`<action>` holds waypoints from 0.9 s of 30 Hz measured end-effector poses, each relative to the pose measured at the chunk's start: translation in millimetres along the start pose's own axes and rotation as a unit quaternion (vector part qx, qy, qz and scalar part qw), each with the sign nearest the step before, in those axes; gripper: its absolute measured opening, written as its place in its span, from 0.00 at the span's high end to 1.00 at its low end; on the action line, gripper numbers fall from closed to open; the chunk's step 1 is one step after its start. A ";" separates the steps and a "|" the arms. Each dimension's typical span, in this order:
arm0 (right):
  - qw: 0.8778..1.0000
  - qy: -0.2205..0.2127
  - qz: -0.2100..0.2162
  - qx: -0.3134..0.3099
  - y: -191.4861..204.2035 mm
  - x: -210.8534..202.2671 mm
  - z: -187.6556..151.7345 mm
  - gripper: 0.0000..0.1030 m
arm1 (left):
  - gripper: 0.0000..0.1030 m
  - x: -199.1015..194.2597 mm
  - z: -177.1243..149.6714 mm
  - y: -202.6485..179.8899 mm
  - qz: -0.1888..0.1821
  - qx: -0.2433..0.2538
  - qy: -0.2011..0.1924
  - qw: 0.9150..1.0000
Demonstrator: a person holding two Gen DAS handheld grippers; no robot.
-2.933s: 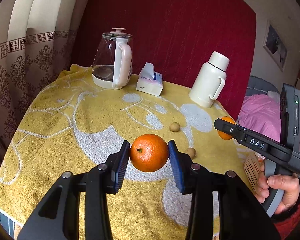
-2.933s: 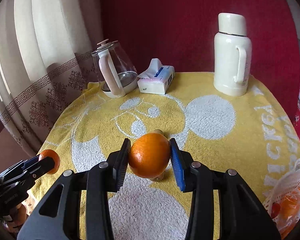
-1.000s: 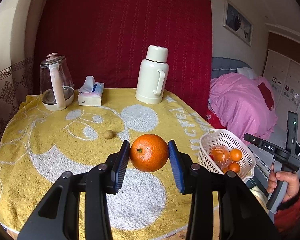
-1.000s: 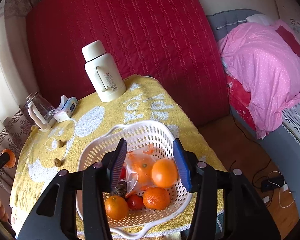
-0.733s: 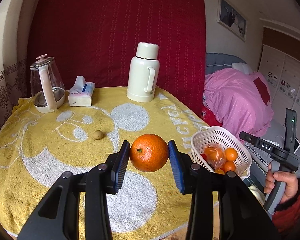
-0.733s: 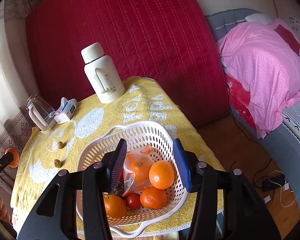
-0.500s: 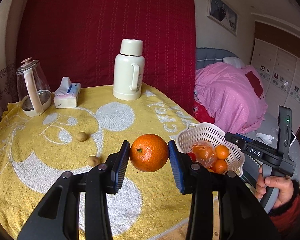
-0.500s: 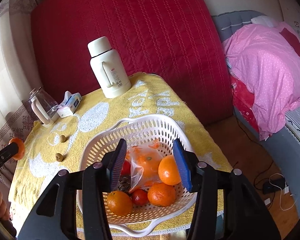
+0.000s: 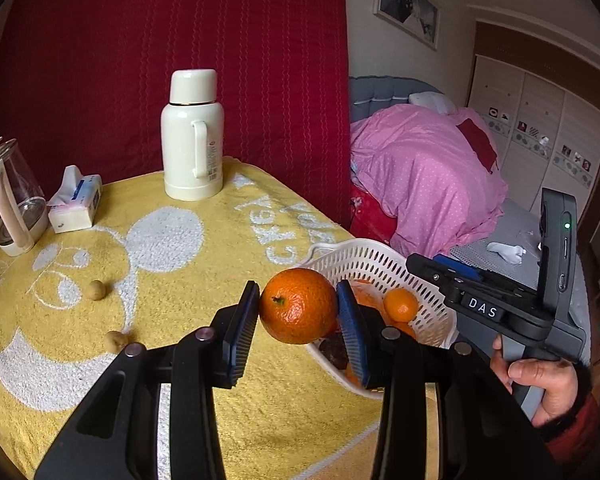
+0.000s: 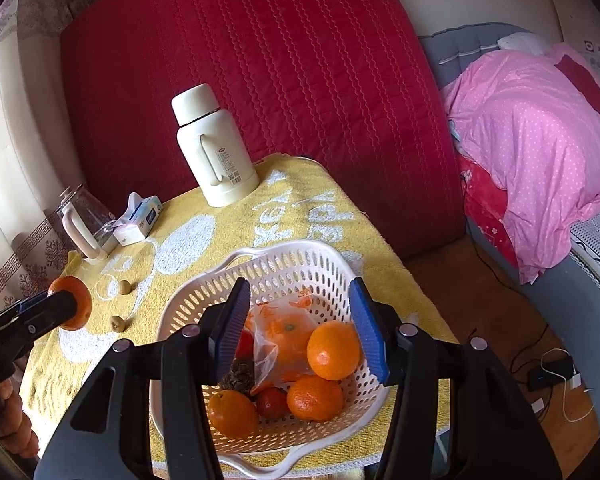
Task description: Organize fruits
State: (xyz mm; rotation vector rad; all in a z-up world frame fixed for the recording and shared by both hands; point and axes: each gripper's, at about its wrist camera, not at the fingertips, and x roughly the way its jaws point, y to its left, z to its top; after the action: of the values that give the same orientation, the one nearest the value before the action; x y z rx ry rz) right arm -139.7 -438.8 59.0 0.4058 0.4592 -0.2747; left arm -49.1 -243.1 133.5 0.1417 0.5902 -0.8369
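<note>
Worktop (image 10: 204,248) edge runs just past the basket (image 10: 332,264), which sits at the near right corner of the yellow towel (image 9: 204,272), its rim close to the drop toward the floor and bed (image 10: 540,128). Open towel lies between basket and flask (image 9: 192,136), with only two small brown fruits (image 9: 96,290) to the left; kettle (image 9: 8,200) and tissue box (image 9: 76,204) stand along the far left edge.

Left hand-held gripper (image 9: 298,312) pinches an orange (image 9: 298,310) between its blue pads, held in the air just beside the basket's left rim. Right hand-held gripper (image 10: 300,326) hangs over the basket, its jaws spread and just now widening, with nothing pressed between them; oranges (image 10: 334,350) and a bagged fruit (image 10: 288,330) lie beneath.

Writing: "DAS" on the right gripper's side in the left view; large white letters on the towel, partly readable as "CKEY". The flask's label is too small to read.
</note>
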 end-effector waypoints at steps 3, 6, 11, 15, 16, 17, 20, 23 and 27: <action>1.000 -0.004 -0.004 0.009 -7.8 -1.8 2.8 0.49 | 0.61 9.8 2.1 -6.8 -0.009 0.004 0.005 1.000; 1.000 -0.007 -0.009 0.016 -14.6 -3.0 4.8 0.48 | 0.61 17.1 2.6 -13.0 -0.016 0.007 0.010 1.000; 1.000 -0.005 -0.013 0.023 -20.8 -1.9 5.3 0.48 | 0.61 30.0 0.7 -19.0 -0.024 0.011 0.023 0.999; 1.000 -0.004 -0.013 0.025 -23.2 -1.9 5.0 0.48 | 0.61 40.2 -1.5 -21.1 -0.031 0.011 0.031 0.999; 1.000 -0.004 -0.014 0.025 -23.4 -1.7 5.1 0.48 | 0.61 42.6 -2.0 -21.0 -0.032 0.010 0.035 0.999; 1.000 -0.004 -0.014 0.025 -23.5 -1.5 5.0 0.48 | 0.60 45.1 -2.7 -20.6 -0.033 0.009 0.040 0.999; 1.000 -0.003 -0.014 0.026 -23.8 -1.3 4.8 0.48 | 0.52 45.2 -3.1 -16.6 -0.031 -0.001 0.037 0.999; 1.000 -0.002 -0.014 0.026 -24.7 -0.3 4.2 0.48 | 0.49 40.1 -0.8 -12.2 -0.029 -0.007 0.029 0.999; 1.000 -0.001 -0.013 0.025 -24.0 -0.6 3.6 0.48 | 0.41 34.3 1.7 -6.7 -0.023 -0.011 0.020 0.999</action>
State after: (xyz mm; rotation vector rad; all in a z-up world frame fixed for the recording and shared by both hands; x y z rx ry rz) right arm -147.1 -461.5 54.7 0.4485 0.4570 -0.3127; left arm -35.4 -270.8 116.9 0.1266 0.6425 -0.8734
